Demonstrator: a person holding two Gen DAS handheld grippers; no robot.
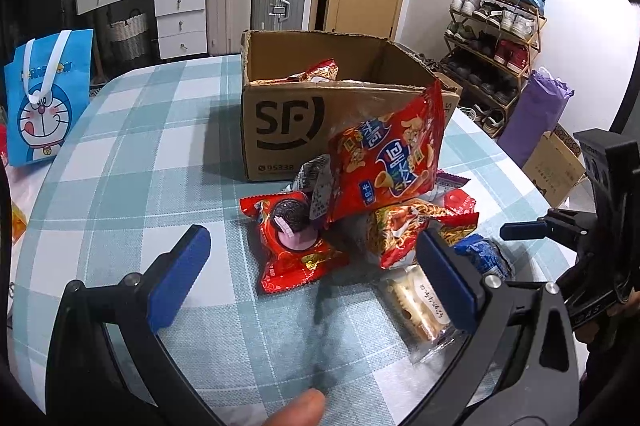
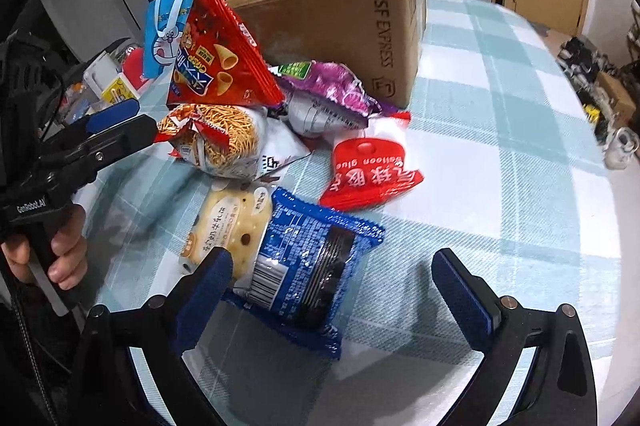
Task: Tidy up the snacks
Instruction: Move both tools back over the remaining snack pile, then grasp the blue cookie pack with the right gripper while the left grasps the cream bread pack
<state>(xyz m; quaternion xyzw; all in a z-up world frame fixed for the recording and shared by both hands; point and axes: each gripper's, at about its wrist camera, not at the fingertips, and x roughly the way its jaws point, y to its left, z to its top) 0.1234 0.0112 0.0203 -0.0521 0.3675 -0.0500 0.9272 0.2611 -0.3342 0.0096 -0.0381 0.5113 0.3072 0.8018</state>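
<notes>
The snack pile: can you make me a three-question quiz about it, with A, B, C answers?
1. Where does the big red chip bag rest?
A. inside the box
B. against the cardboard box, on other snacks
C. on the floor

2. What colour is the cookie packet nearest the right tool?
A. blue
B. green
C. yellow

3. How are the left tool's jaws?
A. shut on a snack
B. open, holding nothing
C. shut, empty

Answers: 1 B, it leans on the box's front above the pile. 2 A, its wrapper is blue. 3 B, the pads stand wide apart with nothing gripped.
</notes>
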